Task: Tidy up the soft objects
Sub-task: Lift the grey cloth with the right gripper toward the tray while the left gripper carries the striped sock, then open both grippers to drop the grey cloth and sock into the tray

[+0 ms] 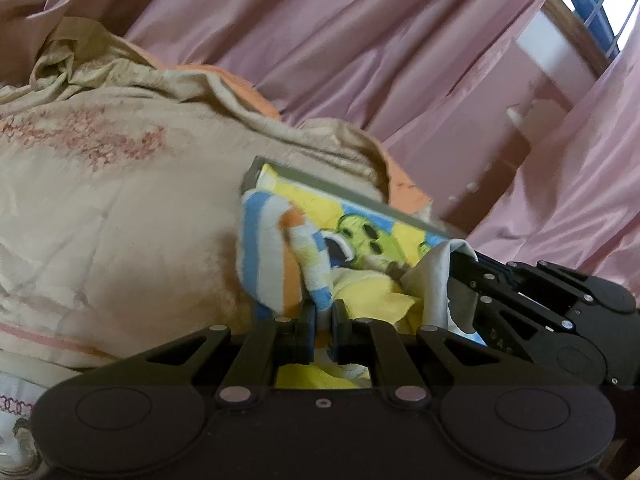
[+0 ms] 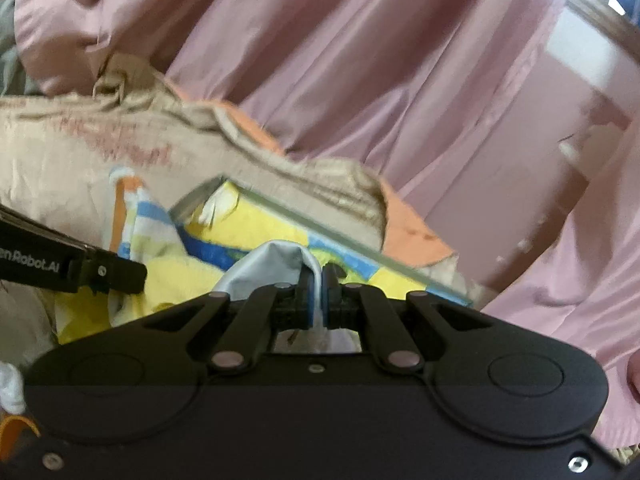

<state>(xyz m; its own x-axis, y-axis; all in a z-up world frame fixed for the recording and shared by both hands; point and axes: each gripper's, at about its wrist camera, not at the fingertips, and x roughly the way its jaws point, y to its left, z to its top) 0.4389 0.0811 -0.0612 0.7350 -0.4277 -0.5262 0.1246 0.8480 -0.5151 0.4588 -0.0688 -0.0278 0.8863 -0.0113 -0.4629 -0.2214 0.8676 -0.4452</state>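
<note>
Gripping a fold of the striped cloth [image 1: 280,256], the left gripper [image 1: 324,316] had its fingers drawn almost together, with only the thickness of the blue, white and orange fabric between the pads. The cloth rose from the fingertips and hung over the near left corner of the box [image 1: 352,196]. Beneath the fingers lay a yellow cloth [image 1: 372,300], bunched inside the box.

The right gripper [image 2: 318,280] had its fingers pressed close as well, pinching a pale grey-white cloth [image 2: 272,260] whose loose part bulged to the left of the fingertips. In the left wrist view that gripper [image 1: 464,264] came in from the right, and the same pale cloth [image 1: 432,284] draped over its tip, just beside the yellow cloth. In the right wrist view the left gripper [image 2: 120,272] reached in from the left edge, next to the striped cloth [image 2: 140,216].

Past both grippers, the box [image 2: 320,232] showed a grey rim and a bright lining of yellow and blue with green cartoon faces. It rested on a beige bedspread [image 1: 120,184] with faded pink embroidery. An orange sheet [image 1: 248,96] peeked out at the bedspread's far edge. Behind all of this hung a pink curtain [image 1: 360,40], and a window [image 1: 600,12] showed at the upper right.
</note>
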